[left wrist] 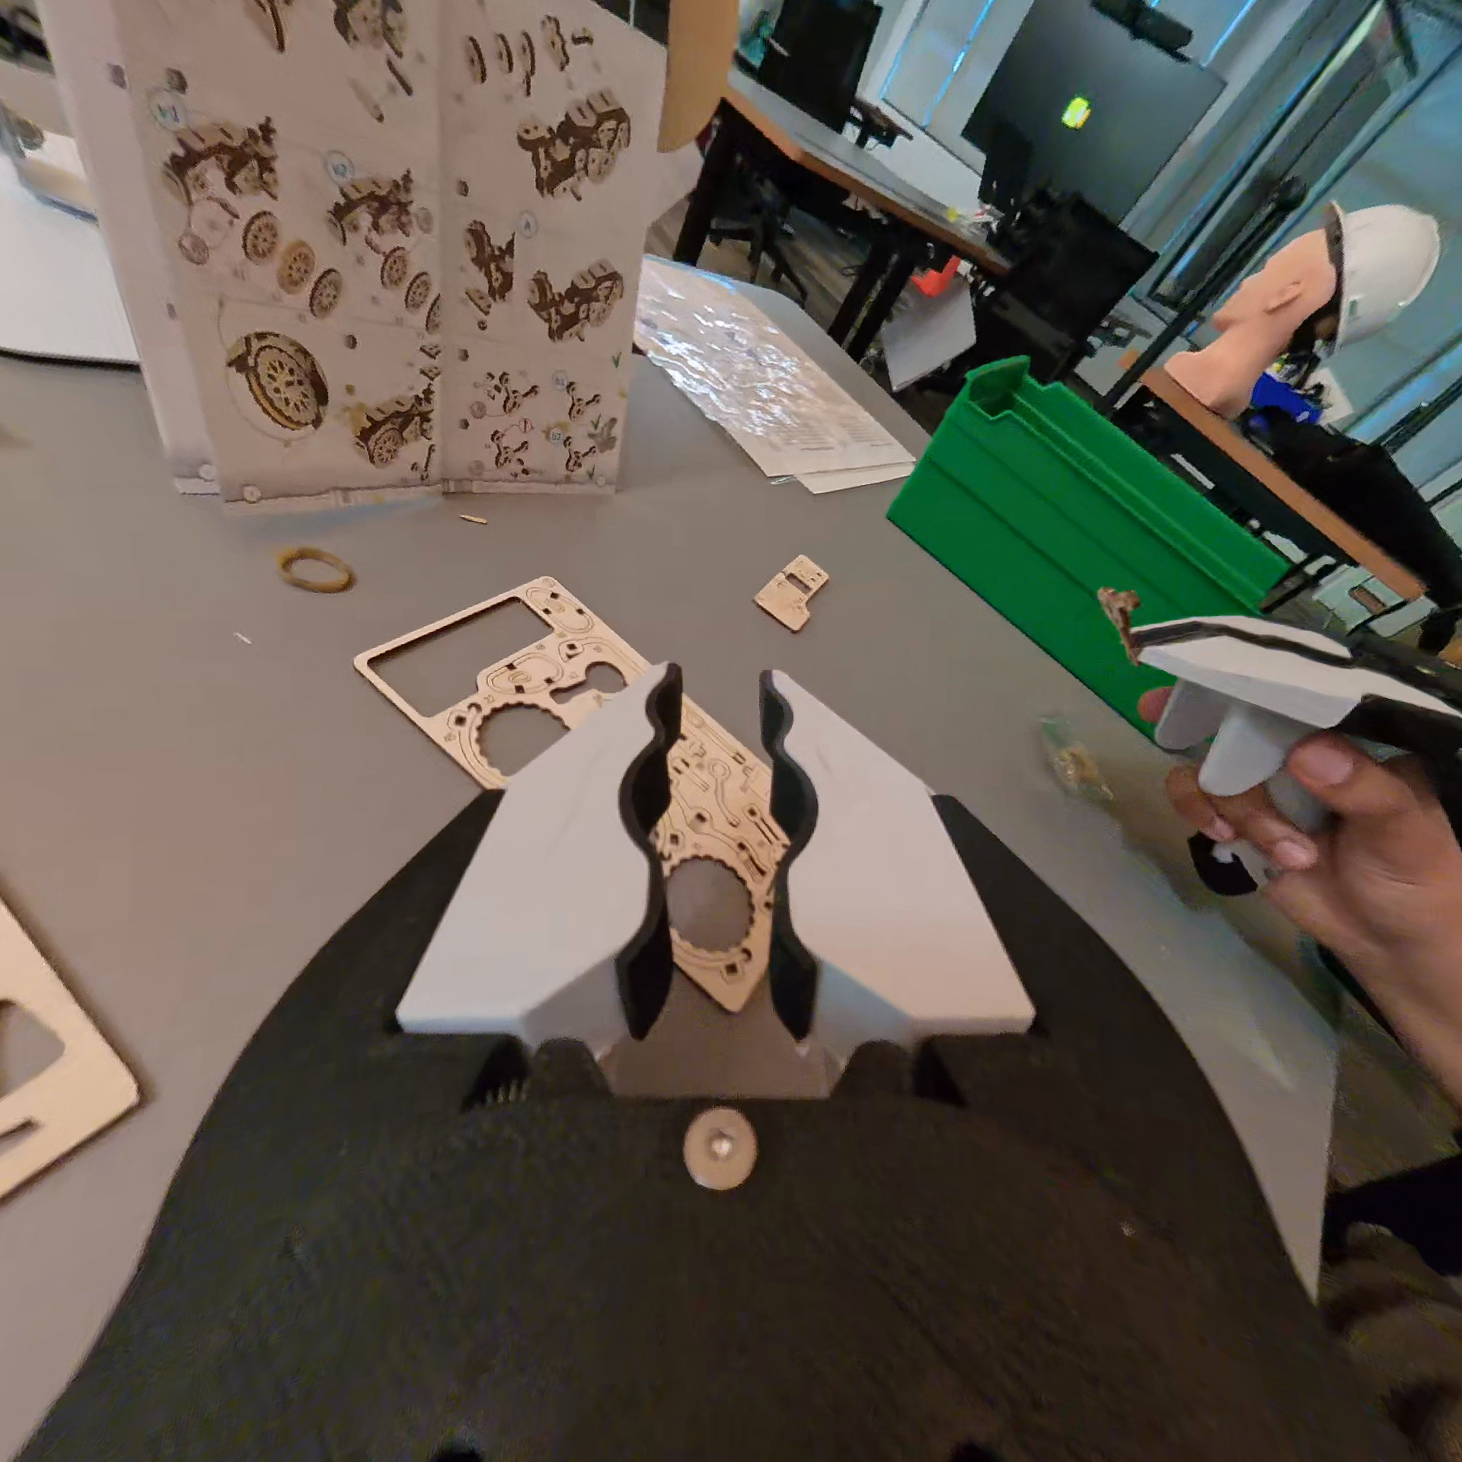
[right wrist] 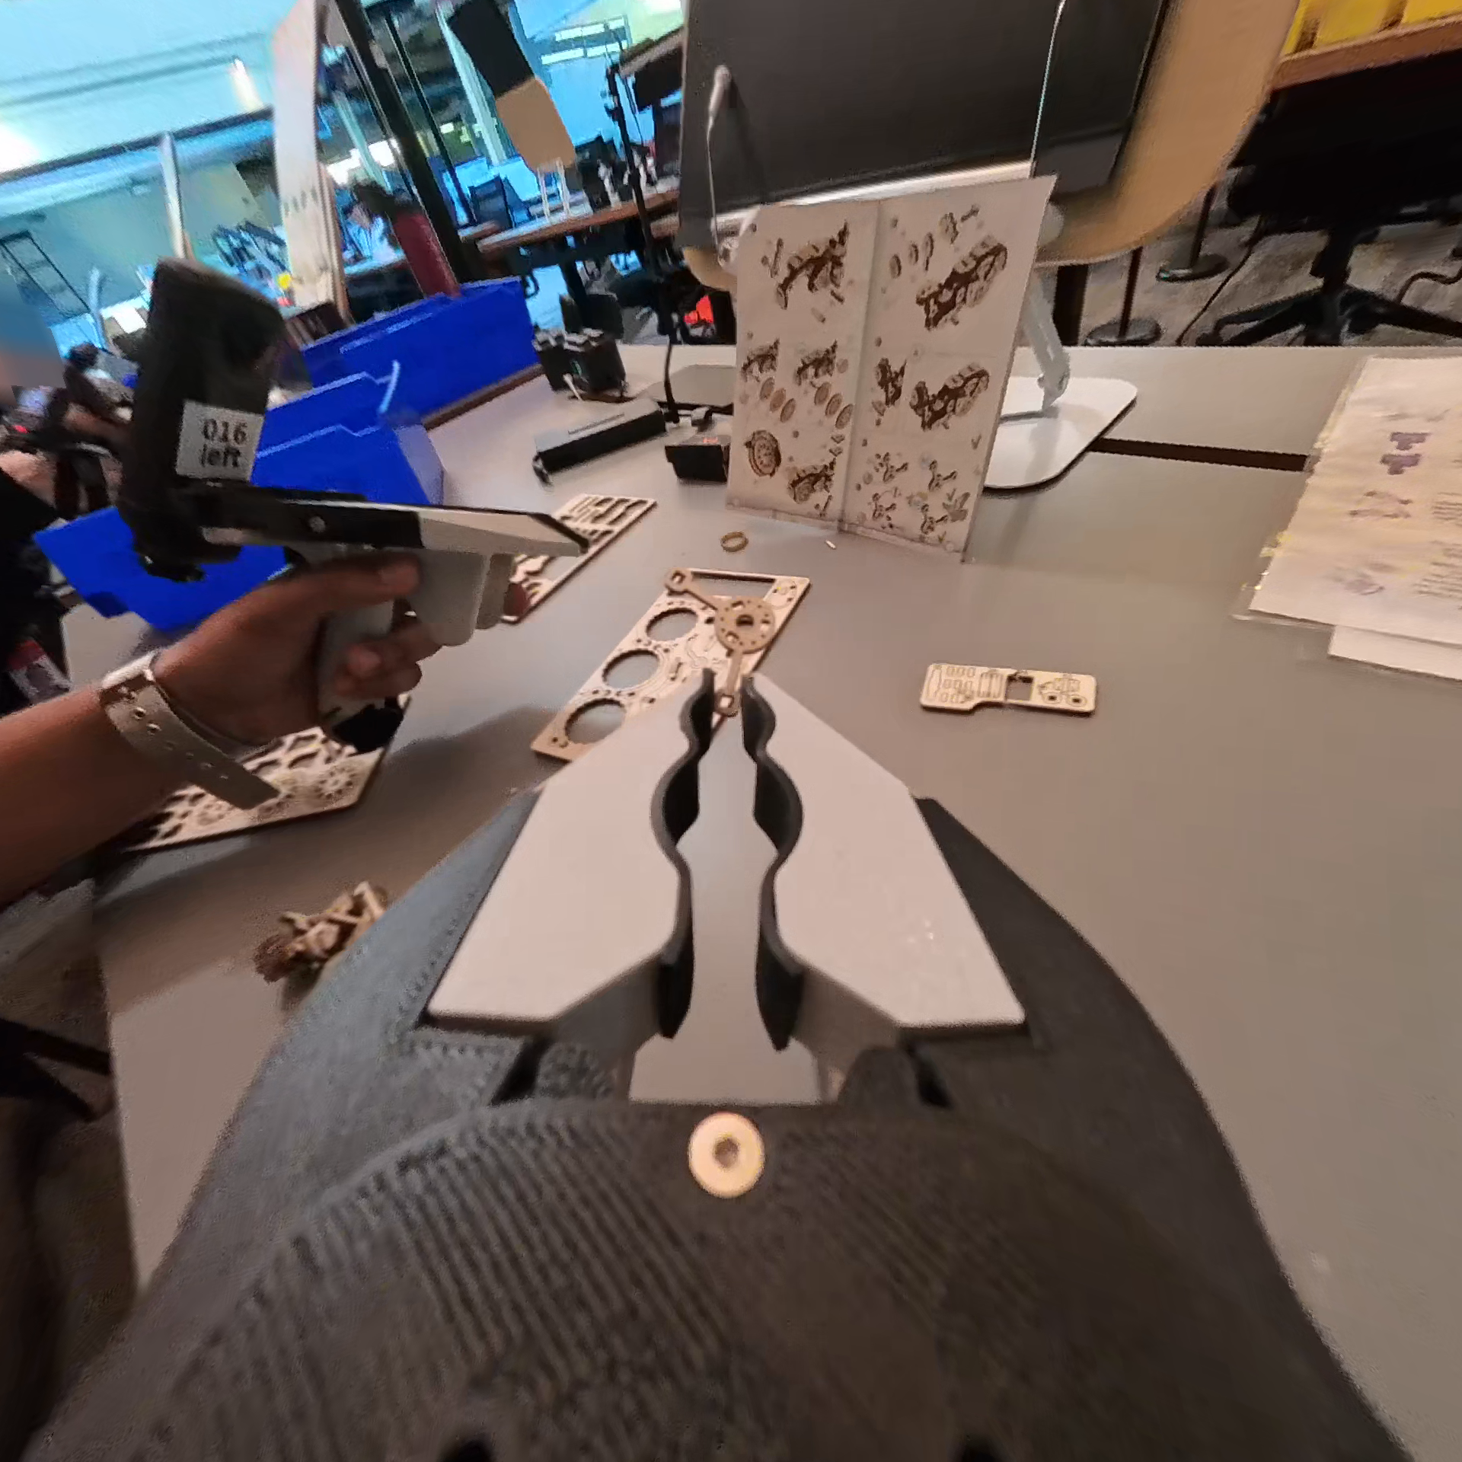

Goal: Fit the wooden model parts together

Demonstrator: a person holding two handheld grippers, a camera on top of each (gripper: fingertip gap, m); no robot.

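We see a green bin at the worktop edge, blue bins opposite, a rubber band nr the upright instruction sheet, plastic-sleeved papers, a monitor w/ stand, and a mannequin head w/ white helmet in the bkgd.

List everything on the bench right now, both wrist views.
wooden part sheets: at least three, pale ply, flat on the table; one sits below the left gripper.
small wooden panel: one, pale, loose on the table right of the sheets.
gear-and-arm wooden part: one, brown, held off the table.
assembled wooden cluster: one, brown, near table edge.
rubber band: one, tan, before the instruction sheet.
instruction sheet: one, white, standing upright.
green bin: one, right side.
blue bins: several, far left.
table: grey.
left gripper: open, empty.
right gripper: shut on the gear-and-arm wooden part.
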